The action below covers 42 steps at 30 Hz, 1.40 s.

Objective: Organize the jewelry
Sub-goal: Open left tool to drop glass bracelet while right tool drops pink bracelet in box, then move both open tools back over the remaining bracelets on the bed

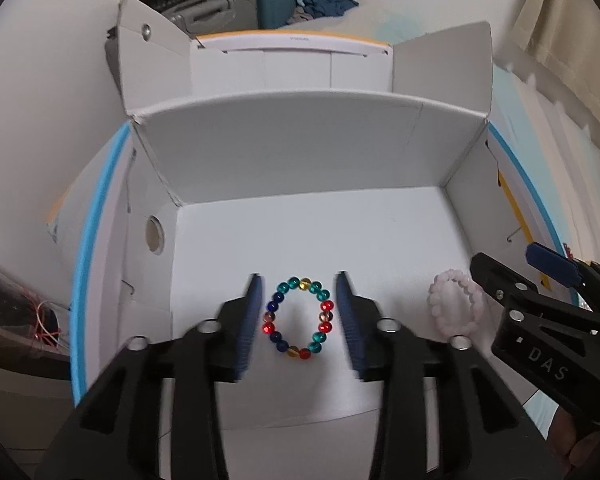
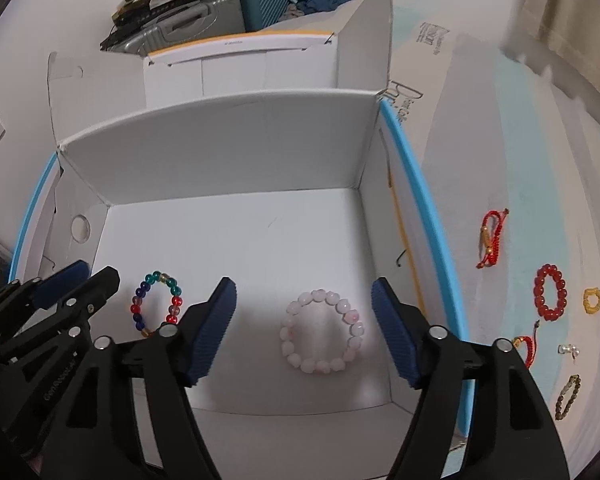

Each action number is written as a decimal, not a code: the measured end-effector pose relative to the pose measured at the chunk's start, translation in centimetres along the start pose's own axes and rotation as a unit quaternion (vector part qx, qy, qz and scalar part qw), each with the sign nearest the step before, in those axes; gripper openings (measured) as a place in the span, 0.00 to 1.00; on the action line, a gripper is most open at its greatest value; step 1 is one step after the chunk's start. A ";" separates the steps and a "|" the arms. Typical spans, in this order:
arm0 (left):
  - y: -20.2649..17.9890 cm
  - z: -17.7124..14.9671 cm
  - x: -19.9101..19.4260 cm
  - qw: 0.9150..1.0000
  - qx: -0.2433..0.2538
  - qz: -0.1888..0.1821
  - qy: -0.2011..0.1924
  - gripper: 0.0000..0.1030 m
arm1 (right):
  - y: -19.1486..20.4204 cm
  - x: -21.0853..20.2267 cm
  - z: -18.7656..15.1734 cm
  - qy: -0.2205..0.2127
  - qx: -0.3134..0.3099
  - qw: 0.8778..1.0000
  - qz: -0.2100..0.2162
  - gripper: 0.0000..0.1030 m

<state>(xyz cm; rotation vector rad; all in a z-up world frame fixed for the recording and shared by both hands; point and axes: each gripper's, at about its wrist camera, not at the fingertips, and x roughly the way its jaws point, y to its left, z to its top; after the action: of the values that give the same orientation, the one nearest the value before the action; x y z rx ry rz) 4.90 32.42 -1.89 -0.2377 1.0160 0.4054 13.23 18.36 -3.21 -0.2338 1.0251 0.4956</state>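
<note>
White box [image 1: 300, 152] floor: each released hand-held gripper straddles its untouched bracelet.

My left gripper [image 1: 300, 320] is all matte black plastic: two angular fingers, each lined on its inner face with a ribbed dark-blue pad [image 1: 250, 324]. Behind each pad sit round silver screw heads, two to a finger, and further back the frame shows long cut-out slots. My right gripper [image 2: 304, 324] is built the same, with blue ribbed pads [image 2: 214, 330] and silver screws behind them. Seen from the left camera, its black side carries pale letters reading "DAS"; the left one's side has small lettering too blurred to read.
</note>
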 end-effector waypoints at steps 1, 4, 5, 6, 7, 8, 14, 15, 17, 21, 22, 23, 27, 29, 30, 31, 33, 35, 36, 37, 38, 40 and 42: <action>0.0 0.1 -0.2 1.000 0.000 0.002 -0.004 0.43 | -0.2 -0.2 0.1 -0.002 0.001 1.000 -0.002 0.68; 0.0 0.3 -1.0 1.000 -0.003 0.005 -0.016 0.54 | -0.6 -0.8 0.1 -0.010 0.004 1.000 -0.004 0.73; 0.1 0.4 -1.3 1.000 -0.004 0.006 -0.021 0.56 | -0.7 -1.0 0.2 -0.012 0.004 1.000 -0.005 0.74; 0.1 0.5 -1.6 1.000 -0.005 0.008 -0.026 0.59 | -0.8 -1.1 0.2 -0.014 0.005 1.000 -0.004 0.75; 0.1 0.5 -1.9 1.000 -0.006 0.008 -0.029 0.63 | -0.9 -1.4 0.3 -0.016 0.005 1.000 -0.005 0.76; 0.1 0.6 -2.1 0.999 -0.008 0.007 -0.034 0.65 | -1.1 -1.6 0.3 -0.019 0.006 1.000 -0.006 0.78; -0.2 0.8 -3.1 0.999 -0.006 0.010 -0.049 0.77 | -1.8 -3.1 0.2 -0.034 0.009 0.999 -0.014 0.81; -0.4 0.7 -3.3 0.999 -0.005 0.010 -0.052 0.78 | -1.9 -3.2 0.1 -0.035 0.009 0.999 -0.015 0.83; -0.7 0.8 -3.6 0.998 -0.002 0.009 -0.057 0.79 | -2.3 -3.8 0.0 -0.043 0.010 0.999 -0.019 0.86; -1.6 0.8 -4.4 0.997 0.006 0.008 -0.070 0.85 | -3.5 -4.8 -0.2 -0.053 0.021 0.998 -0.023 0.88; -1.9 0.8 -4.6 0.997 0.007 0.007 -0.073 0.87 | -3.8 -5.0 -0.2 -0.056 0.023 0.998 -0.024 0.89; -2.2 0.9 -4.8 0.997 0.008 0.005 -0.078 0.88 | -4.2 -5.4 -0.3 -0.060 0.026 0.997 -0.027 0.90; -3.4 1.2 -5.3 0.996 0.009 -0.001 -0.088 0.94 | -5.6 -6.4 -0.6 -0.071 0.037 0.996 -0.033 0.91; -4.2 1.3 -5.6 0.996 0.014 -0.004 -0.093 0.94 | -6.4 -6.8 -0.7 -0.074 0.042 0.996 -0.035 0.91; -4.7 1.3 -5.8 0.995 0.017 -0.007 -0.095 0.94 | -6.8 -7.0 -0.7 -0.076 0.044 0.995 -0.037 0.91; -5.1 1.3 -5.9 0.995 0.019 -0.009 -0.096 0.94 | -7.1 -7.3 -0.8 -0.077 0.046 0.995 -0.039 0.91; -6.2 1.3 -6.2 0.995 0.026 -0.012 -0.100 0.94 | -7.9 -7.7 -1.0 -0.081 0.051 0.994 -0.042 0.93; -7.3 1.3 -6.5 0.994 0.034 -0.017 -0.105 0.94 | -8.8 -8.3 -1.2 -0.087 0.056 0.994 -0.048 0.93; -7.7 1.3 -6.6 0.994 0.037 -0.020 -0.106 0.94 | -9.2 -8.6 -1.4 -0.089 0.056 0.993 -0.051 0.93; -8.0 1.3 -6.6 0.993 0.039 -0.022 -0.107 0.94 | -9.5 -8.8 -1.5 -0.091 0.056 0.993 -0.053 0.93; -8.7 1.3 -6.8 0.993 0.043 -0.024 -0.109 0.94 | -9.9 -9.1 -1.7 -0.093 0.058 0.992 -0.056 0.93; -9.4 1.1 -7.0 0.992 0.049 -0.029 -0.112 0.94 | -10.8 -9.7 -2.1 -0.100 0.064 0.991 -0.061 0.93; -10.3 1.0 -7.2 0.991 0.055 -0.033 -0.114 0.94 | -11.8 -10.3 -2.3 -0.104 0.071 0.990 -0.066 0.93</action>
<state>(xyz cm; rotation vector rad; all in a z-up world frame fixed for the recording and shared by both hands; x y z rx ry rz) 6.85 21.93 4.83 -0.1215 0.8012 0.3074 13.02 4.28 3.95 -0.1181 0.8310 0.3184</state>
